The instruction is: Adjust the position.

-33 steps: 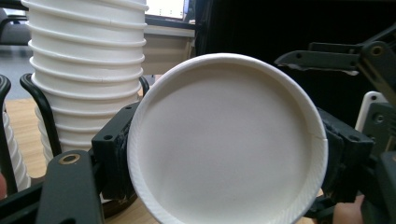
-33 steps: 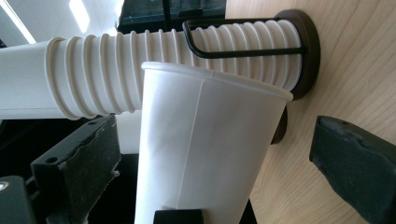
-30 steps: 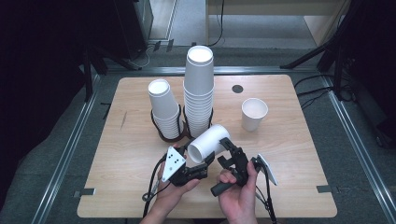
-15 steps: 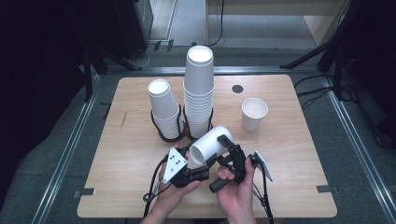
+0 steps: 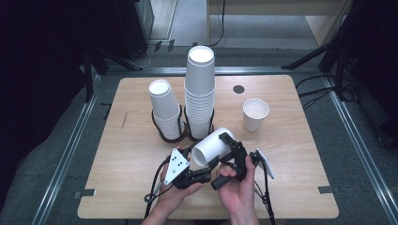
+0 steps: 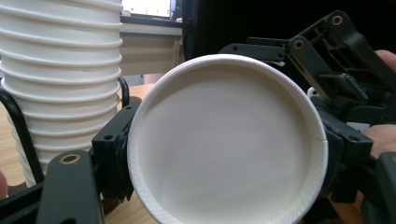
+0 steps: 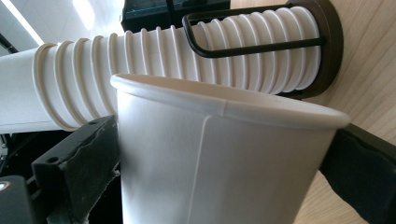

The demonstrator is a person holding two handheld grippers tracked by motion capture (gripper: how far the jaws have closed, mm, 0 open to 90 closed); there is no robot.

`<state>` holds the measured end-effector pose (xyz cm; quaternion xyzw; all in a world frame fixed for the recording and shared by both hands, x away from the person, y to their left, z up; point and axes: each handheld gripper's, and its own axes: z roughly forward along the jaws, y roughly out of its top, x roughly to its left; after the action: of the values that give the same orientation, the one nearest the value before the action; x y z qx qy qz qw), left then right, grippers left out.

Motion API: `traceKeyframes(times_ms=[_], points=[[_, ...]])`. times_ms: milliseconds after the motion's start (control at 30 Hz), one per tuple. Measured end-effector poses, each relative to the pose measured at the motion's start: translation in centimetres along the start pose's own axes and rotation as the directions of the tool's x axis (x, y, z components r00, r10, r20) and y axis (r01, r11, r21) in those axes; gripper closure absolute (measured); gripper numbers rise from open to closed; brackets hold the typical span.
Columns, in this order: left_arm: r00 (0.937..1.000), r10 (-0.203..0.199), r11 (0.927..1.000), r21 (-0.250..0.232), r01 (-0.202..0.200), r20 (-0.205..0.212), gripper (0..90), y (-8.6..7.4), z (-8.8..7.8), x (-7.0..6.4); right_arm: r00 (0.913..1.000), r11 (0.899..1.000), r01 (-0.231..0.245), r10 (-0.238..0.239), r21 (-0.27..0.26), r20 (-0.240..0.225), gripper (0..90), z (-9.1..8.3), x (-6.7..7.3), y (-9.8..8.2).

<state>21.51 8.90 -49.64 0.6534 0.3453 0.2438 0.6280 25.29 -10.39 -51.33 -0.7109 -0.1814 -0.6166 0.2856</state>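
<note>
Both pairs of jaws press on the same white paper cup, which we hold on its side just above the near middle of the table: our left gripper is closed narrow near the cup's base end, its black pads touching the bottom rim in the left gripper view, and our right gripper spans the wider body, one pad on each side of the wall in the right gripper view. Our hands sit close together at the near edge. Just beyond the cup stand two dark wire holders, the shorter stack of cups to the left and the tall stack of cups beside it, the tall one nearest our held cup. Farther right, well apart from the stacks, a single cup stands upright, and a small dark disc lies near the far edge.
</note>
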Motion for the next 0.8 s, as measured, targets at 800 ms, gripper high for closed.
traceKeyframes(times_ms=[800], points=[[0.9968,0.077,0.9969,-0.015,-0.077,0.022,20.4,0.30,-0.39,0.30,0.9972,0.999,0.002,0.002,0.043,-0.075,12.5,0.33,-0.28,-0.01]])
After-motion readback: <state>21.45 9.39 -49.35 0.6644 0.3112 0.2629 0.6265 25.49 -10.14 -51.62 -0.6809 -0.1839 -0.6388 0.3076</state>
